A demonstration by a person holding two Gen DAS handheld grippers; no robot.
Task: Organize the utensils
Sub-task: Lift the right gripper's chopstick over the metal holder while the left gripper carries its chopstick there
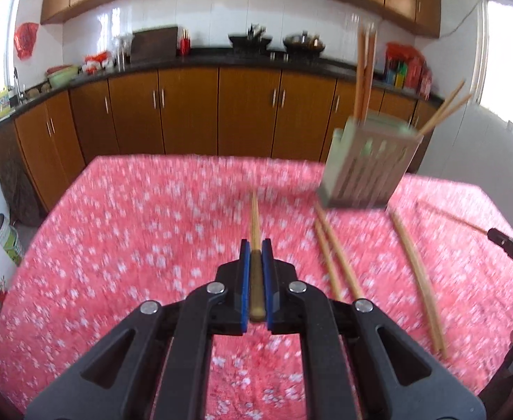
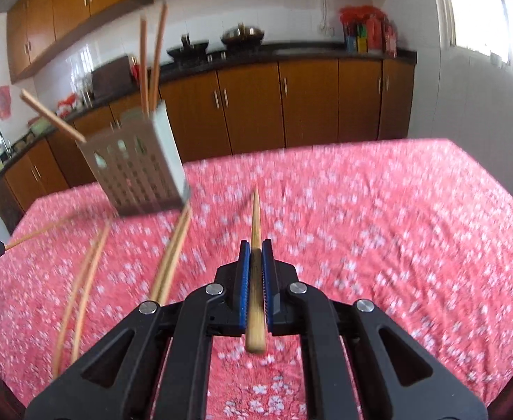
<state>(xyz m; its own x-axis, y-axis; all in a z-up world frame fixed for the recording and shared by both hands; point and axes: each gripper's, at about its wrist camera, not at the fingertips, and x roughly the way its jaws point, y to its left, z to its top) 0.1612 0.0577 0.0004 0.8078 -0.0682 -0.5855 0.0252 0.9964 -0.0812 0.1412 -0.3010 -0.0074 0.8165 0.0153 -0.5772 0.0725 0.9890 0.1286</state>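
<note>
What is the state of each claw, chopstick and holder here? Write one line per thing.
Left claw: shut on a chopstick.
Right claw: shut on another chopstick.
Holder: upright on the tablecloth, chopsticks standing inside.
Loose chopsticks: lying flat on the tablecloth beside the holder.

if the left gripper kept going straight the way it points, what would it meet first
Probably just the pink flowered tablecloth. The left gripper, shut on a chopstick, points down at bare cloth. The utensil holder and loose chopsticks lie off to its right, though blur makes depth uncertain.
</note>
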